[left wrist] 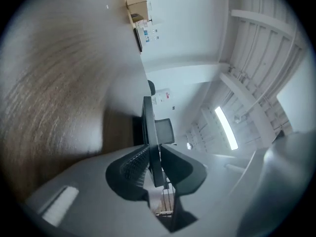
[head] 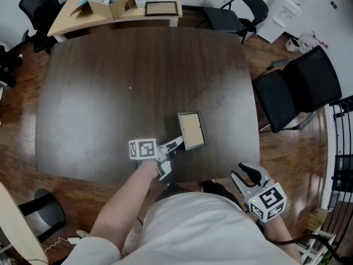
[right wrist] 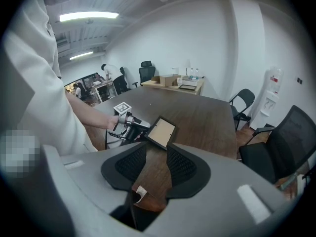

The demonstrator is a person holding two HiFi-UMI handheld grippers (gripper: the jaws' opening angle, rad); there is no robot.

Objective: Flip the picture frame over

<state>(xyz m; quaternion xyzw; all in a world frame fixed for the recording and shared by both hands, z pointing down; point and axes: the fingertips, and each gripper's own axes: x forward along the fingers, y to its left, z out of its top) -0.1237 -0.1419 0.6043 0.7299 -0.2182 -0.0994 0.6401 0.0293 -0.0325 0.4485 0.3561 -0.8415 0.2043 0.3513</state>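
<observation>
A black picture frame (head: 192,130) with a beige panel facing up is near the front edge of the dark wooden table (head: 110,93). My left gripper (head: 175,144) is shut on its lower left edge. In the left gripper view the frame (left wrist: 149,127) runs edge-on between the closed pads. From the right gripper view the frame (right wrist: 160,132) looks tilted, with the left gripper (right wrist: 134,126) holding its left side. My right gripper (head: 246,176) hangs off the table's front right, beside my body, open and holding nothing.
A black office chair (head: 300,87) stands at the table's right side and a folding chair (head: 242,10) at the far right corner. A light wooden table (head: 71,15) at the back carries cardboard boxes (head: 113,1) and another frame (head: 161,8).
</observation>
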